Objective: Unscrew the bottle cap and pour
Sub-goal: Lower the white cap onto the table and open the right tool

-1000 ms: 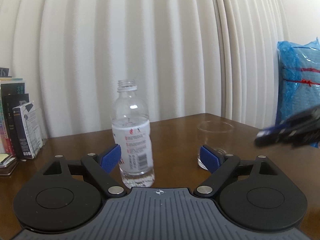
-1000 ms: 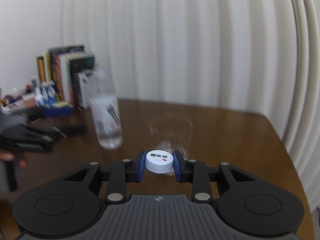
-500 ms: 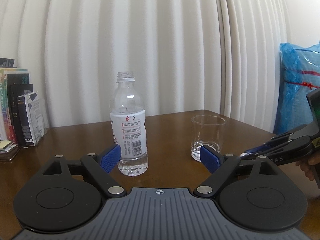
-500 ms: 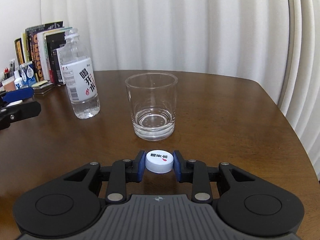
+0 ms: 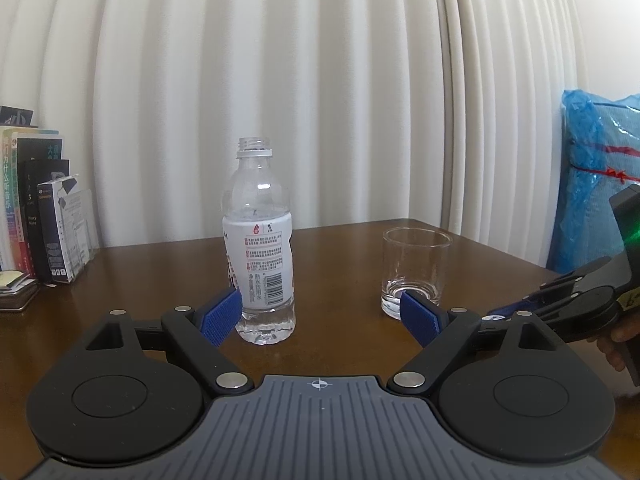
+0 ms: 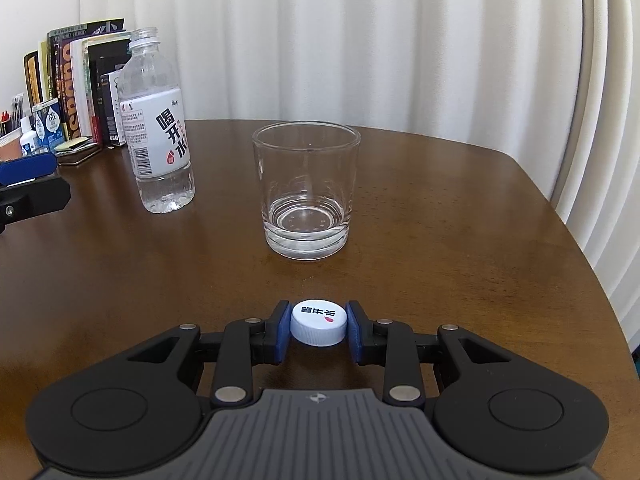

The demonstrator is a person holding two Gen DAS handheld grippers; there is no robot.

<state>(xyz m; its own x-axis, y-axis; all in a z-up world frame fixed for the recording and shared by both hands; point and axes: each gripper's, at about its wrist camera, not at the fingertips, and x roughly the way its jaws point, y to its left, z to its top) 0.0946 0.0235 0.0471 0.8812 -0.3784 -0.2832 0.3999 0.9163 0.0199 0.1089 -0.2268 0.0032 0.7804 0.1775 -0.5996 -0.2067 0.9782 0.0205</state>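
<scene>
A clear plastic water bottle (image 5: 260, 248) with a white label stands upright and uncapped on the brown table; it also shows in the right wrist view (image 6: 158, 124). An empty clear glass (image 5: 414, 270) stands to its right, and shows in the right wrist view (image 6: 306, 190). My left gripper (image 5: 320, 314) is open and empty, just short of the bottle, its left pad beside the bottle's base. My right gripper (image 6: 316, 330) is shut on the white bottle cap (image 6: 318, 321), low over the table in front of the glass. It shows at the right in the left wrist view (image 5: 568, 300).
Books and small boxes (image 5: 36, 216) stand at the table's far left; they also show in the right wrist view (image 6: 76, 88). A blue plastic-wrapped bundle (image 5: 600, 184) stands off the table's right side. White curtains hang behind. The table's right edge (image 6: 580, 248) curves close to the glass.
My right gripper has swung down and settled low in front of the glass, cap still held. My left gripper has backed slightly off the bottle and steadied.
</scene>
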